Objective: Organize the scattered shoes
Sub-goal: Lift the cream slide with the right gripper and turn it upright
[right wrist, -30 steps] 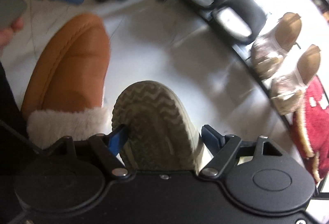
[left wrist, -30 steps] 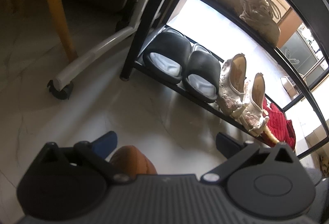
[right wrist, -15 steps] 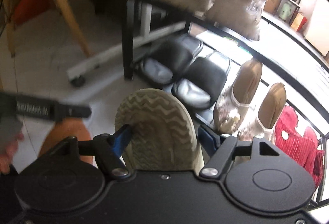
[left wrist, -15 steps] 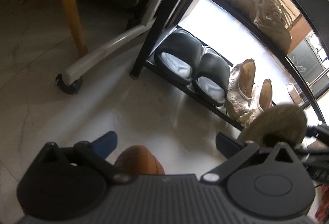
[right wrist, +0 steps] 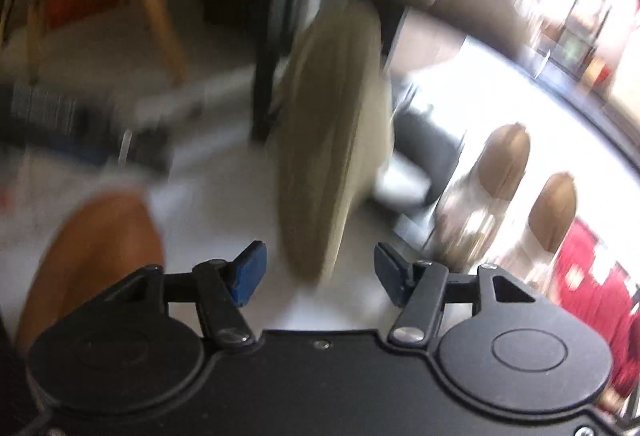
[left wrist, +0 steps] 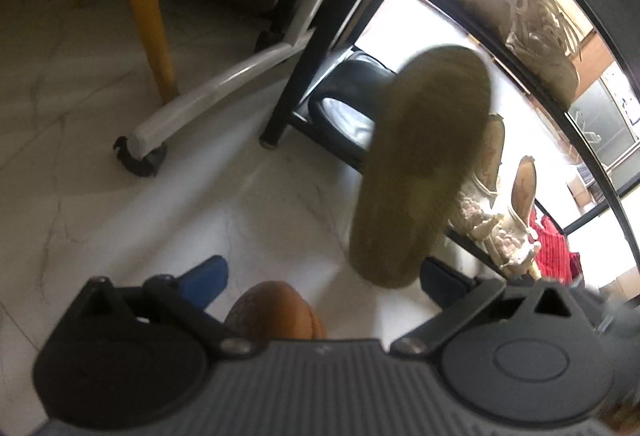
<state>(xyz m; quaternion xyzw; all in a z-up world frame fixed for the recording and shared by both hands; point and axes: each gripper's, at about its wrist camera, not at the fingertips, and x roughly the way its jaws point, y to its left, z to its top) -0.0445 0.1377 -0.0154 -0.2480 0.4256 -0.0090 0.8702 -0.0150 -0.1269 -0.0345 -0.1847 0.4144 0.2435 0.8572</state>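
A shoe with an olive ridged sole (left wrist: 424, 164) hangs blurred in the air in front of the black shoe rack (left wrist: 304, 76), sole towards the left wrist camera. In the right wrist view the same shoe (right wrist: 328, 140) stands on edge just ahead of my right gripper (right wrist: 320, 274). Its jaws are closing, and the shoe's near end lies between the fingertips with a gap on each side. My left gripper (left wrist: 322, 284) is open over the floor. The toe of a brown fur-lined boot (left wrist: 276, 312) lies between and below its fingers, untouched. That boot (right wrist: 92, 256) also shows in the right wrist view.
The rack's lower shelf holds black slippers (left wrist: 344, 108), cream lace heels (left wrist: 492, 224) and red slippers (left wrist: 556, 252). Tan lace-up shoes (left wrist: 532, 24) sit on the upper shelf. A white wheeled frame (left wrist: 200, 104) and a yellow wooden leg (left wrist: 148, 8) stand left of the rack on pale marble floor.
The olive-soled shoe has slipped forward out of the right gripper's jaws and moved towards the rack, crossing into the middle of the left wrist view. The right jaws have narrowed. The left gripper has barely moved.
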